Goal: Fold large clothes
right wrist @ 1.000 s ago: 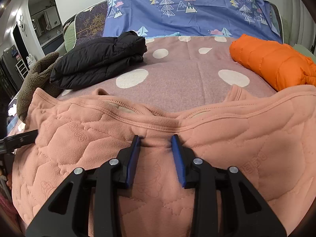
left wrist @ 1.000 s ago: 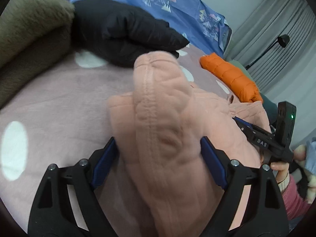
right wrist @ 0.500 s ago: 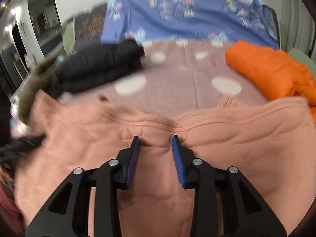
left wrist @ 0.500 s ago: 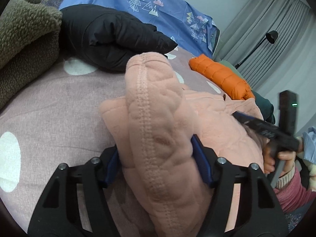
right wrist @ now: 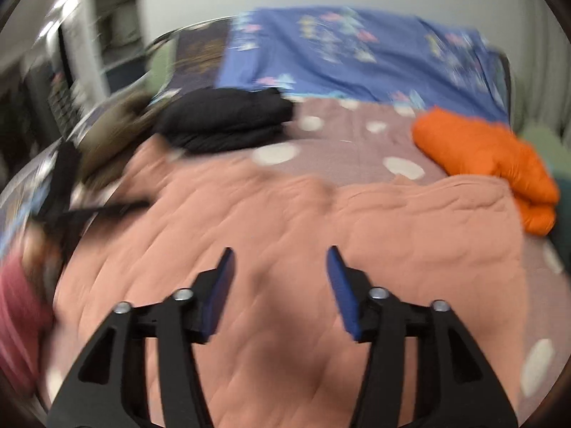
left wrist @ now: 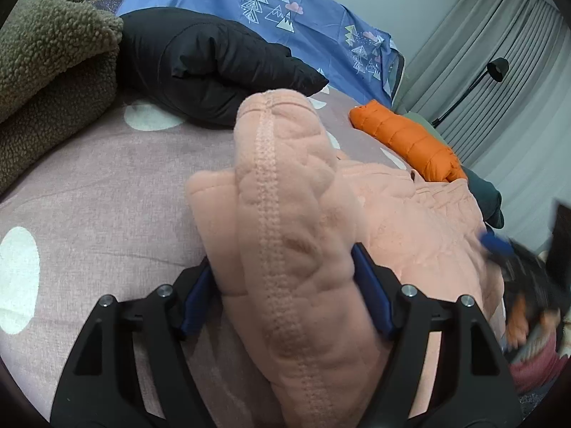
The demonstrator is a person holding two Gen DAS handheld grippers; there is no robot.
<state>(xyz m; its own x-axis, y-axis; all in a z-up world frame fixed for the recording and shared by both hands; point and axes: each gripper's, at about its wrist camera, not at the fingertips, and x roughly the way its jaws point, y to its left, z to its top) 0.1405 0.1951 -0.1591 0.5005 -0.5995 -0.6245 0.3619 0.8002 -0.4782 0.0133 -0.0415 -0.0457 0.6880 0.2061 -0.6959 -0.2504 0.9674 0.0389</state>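
Observation:
A large peach quilted garment (right wrist: 303, 235) lies spread on the mauve dotted bedspread (left wrist: 89, 185). In the left wrist view my left gripper (left wrist: 285, 285) is shut on a thick bunched fold of the garment (left wrist: 282, 192), which stands up between the blue pads and hides the fingertips. In the right wrist view my right gripper (right wrist: 280, 285) is open and empty, hovering above the flat garment. The right gripper also shows, blurred, at the right edge of the left wrist view (left wrist: 499, 249). The left gripper shows blurred at the left of the right wrist view (right wrist: 107, 210).
A folded black jacket (left wrist: 214, 67) and an olive fleece (left wrist: 46, 57) lie at the far left of the bed. A folded orange puffer jacket (left wrist: 407, 142) lies at the right. A blue tree-print sheet (right wrist: 357, 53) covers the headboard. Curtains and a floor lamp (left wrist: 496, 67) stand at the right.
My right gripper has opened, let go of the garment's collar and pulled back above it, moving fast. My left gripper keeps its hold on the fold and has shifted slightly.

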